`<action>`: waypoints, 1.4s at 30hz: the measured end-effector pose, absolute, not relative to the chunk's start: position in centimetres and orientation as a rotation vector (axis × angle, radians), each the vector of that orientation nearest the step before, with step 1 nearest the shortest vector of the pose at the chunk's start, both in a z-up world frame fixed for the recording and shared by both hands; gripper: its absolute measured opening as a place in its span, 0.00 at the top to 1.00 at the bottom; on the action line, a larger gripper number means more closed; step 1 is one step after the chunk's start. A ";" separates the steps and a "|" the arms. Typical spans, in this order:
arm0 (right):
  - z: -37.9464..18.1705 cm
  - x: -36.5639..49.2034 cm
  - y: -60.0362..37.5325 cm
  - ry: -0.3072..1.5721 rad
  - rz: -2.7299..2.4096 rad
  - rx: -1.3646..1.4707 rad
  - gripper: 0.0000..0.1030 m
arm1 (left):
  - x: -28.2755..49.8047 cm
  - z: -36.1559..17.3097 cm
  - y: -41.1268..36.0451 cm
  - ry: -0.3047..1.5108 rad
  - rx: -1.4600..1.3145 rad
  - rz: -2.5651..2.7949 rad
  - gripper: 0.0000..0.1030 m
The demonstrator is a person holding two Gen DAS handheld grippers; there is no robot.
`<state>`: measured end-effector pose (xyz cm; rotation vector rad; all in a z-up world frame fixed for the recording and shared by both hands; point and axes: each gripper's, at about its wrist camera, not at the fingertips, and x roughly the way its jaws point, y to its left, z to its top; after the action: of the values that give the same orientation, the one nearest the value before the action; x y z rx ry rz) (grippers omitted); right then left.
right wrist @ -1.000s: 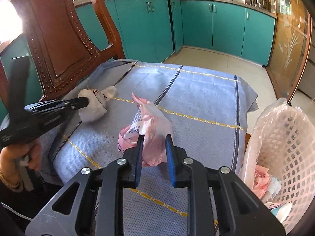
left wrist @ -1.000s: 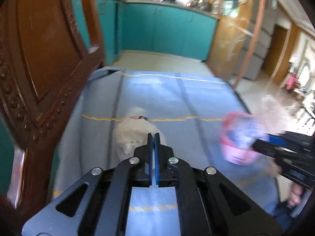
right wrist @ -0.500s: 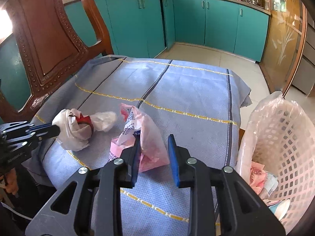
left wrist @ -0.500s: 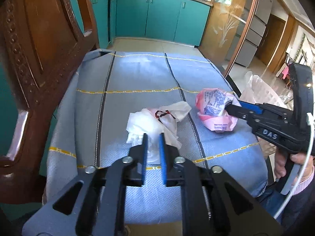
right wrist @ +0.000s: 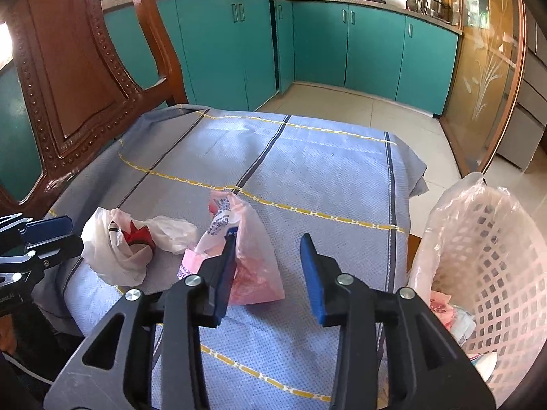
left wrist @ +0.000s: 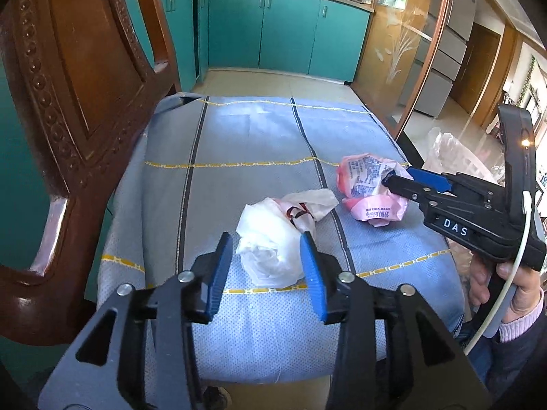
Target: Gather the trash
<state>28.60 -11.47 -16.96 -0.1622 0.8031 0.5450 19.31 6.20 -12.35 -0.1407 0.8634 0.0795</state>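
Observation:
A crumpled white plastic bag (left wrist: 273, 242) with a red mark lies on the blue cloth-covered seat (left wrist: 239, 157); it also shows in the right wrist view (right wrist: 116, 249). My left gripper (left wrist: 266, 263) is open, its jaws on either side of the white bag. A pink printed plastic bag (left wrist: 369, 184) lies to the right; it also shows in the right wrist view (right wrist: 246, 249). My right gripper (right wrist: 270, 263) is open, its left finger against the pink bag, the bag's bulk between the jaws toward the left.
A carved wooden chair back (left wrist: 78, 78) rises on the left. A white lattice basket lined with a plastic bag (right wrist: 489, 256) stands right of the seat and holds some trash. Teal kitchen cabinets (right wrist: 342, 48) and tiled floor lie beyond.
Both grippers have opened wide. The left one has come in around the white bag. The right one has let the pink bag rest on the cloth.

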 end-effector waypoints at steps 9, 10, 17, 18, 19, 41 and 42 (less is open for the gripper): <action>-15.9 27.9 -12.2 0.759 0.555 -0.141 0.52 | 18.9 -12.2 6.6 0.856 -0.151 0.090 0.45; -15.9 27.8 -12.1 0.757 0.557 -0.142 0.51 | 18.9 -12.1 6.5 0.854 -0.149 0.090 0.43; -15.6 27.3 -12.2 0.743 0.566 -0.145 0.45 | 18.6 -11.8 6.6 0.836 -0.142 0.100 0.36; -15.5 27.2 -12.2 0.740 0.567 -0.143 0.42 | 18.6 -11.8 6.7 0.837 -0.144 0.102 0.36; -15.5 27.1 -12.3 0.737 0.568 -0.142 0.41 | 18.6 -11.9 6.8 0.837 -0.148 0.104 0.36; -16.5 25.1 -12.1 0.716 0.604 -0.216 0.30 | 18.5 -12.1 6.9 0.813 -0.146 0.121 0.24; -16.5 25.2 -11.7 0.702 0.597 -0.224 0.30 | 18.6 -12.2 7.0 0.816 -0.149 0.121 0.24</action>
<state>25.16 -11.73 -16.46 -0.2238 0.7019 0.5975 18.64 6.97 -12.16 -0.1486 0.8158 0.1212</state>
